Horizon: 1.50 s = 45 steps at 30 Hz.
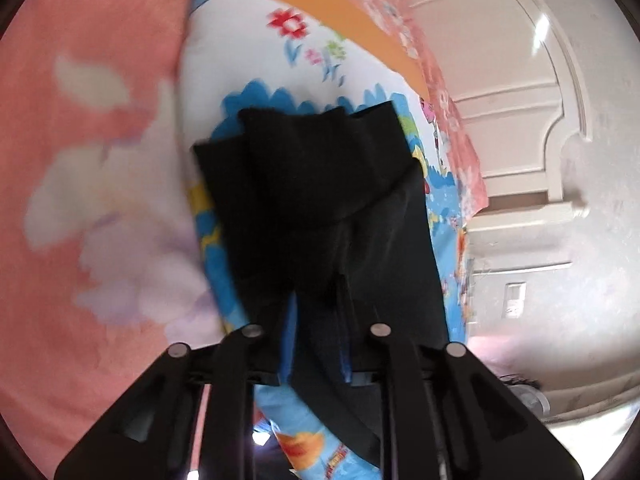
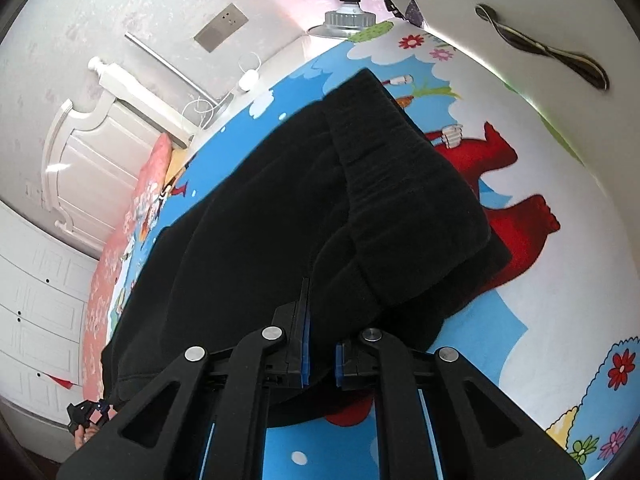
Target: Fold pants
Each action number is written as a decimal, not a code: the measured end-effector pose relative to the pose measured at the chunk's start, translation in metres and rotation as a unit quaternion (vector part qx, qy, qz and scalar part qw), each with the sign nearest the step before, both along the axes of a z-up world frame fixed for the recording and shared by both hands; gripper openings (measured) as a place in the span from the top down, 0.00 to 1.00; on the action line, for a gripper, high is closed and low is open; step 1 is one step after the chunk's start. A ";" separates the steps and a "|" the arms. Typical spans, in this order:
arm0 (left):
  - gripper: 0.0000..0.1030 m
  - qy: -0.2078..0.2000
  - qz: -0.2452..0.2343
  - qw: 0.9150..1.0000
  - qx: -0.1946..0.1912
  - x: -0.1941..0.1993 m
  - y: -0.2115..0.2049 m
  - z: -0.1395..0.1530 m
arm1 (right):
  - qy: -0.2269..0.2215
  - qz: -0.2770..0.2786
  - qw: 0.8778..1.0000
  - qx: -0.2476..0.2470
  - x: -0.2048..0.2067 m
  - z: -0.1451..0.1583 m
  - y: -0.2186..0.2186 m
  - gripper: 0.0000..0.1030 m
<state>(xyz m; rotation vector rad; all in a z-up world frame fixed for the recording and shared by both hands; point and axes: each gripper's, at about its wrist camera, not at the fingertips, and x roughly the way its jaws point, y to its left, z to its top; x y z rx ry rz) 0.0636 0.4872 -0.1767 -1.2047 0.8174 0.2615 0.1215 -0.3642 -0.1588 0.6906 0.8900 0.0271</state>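
Observation:
The black pants (image 1: 304, 184) hang in folds over a cartoon-print sheet in the left wrist view. My left gripper (image 1: 316, 312) is shut on a fold of that cloth, which bunches between its blue pads. In the right wrist view the pants (image 2: 260, 220) lie spread on the sheet, with a thick ribbed band doubled over toward the right. My right gripper (image 2: 320, 320) is shut on the near edge of the pants. Its left finger (image 2: 304, 312) shows, while cloth drapes over the tip of the other.
The cartoon sheet (image 2: 520, 320) covers a bed; a pink flowered blanket (image 1: 80, 160) lies to the left. A white headboard (image 1: 520, 100) and wall stand behind. A lamp (image 2: 348, 20), white drawers (image 2: 40, 300) and a metal handle (image 2: 540, 52) border the bed.

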 end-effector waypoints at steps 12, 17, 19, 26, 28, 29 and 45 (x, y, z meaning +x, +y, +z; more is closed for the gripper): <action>0.96 0.019 0.012 0.999 0.030 -0.027 -0.005 0.015 | 0.021 0.015 0.999 -0.032 0.003 -0.008 -0.004 0.92; 0.96 -0.002 -0.012 1.000 0.016 -0.017 0.004 0.016 | 0.022 0.023 0.998 -0.047 0.004 -0.007 0.000 0.92; 0.96 -0.029 -0.017 0.999 0.042 -0.017 0.003 0.040 | 0.022 0.018 0.998 -0.047 0.002 -0.009 0.001 0.92; 0.83 0.017 0.001 1.000 -0.014 -0.025 0.008 -0.007 | 0.022 0.016 0.998 -0.048 0.000 -0.011 0.002 0.91; 0.75 -0.001 0.007 1.000 0.008 -0.029 0.011 0.004 | 0.022 0.017 0.998 -0.047 0.002 -0.012 0.001 0.91; 0.72 -0.005 0.010 1.000 0.006 -0.028 0.012 0.006 | 0.022 0.017 0.999 -0.047 0.002 -0.013 0.001 0.91; 0.49 0.088 0.012 0.959 0.270 -0.033 0.005 0.049 | 0.022 0.020 0.998 -0.055 0.002 -0.013 0.001 0.91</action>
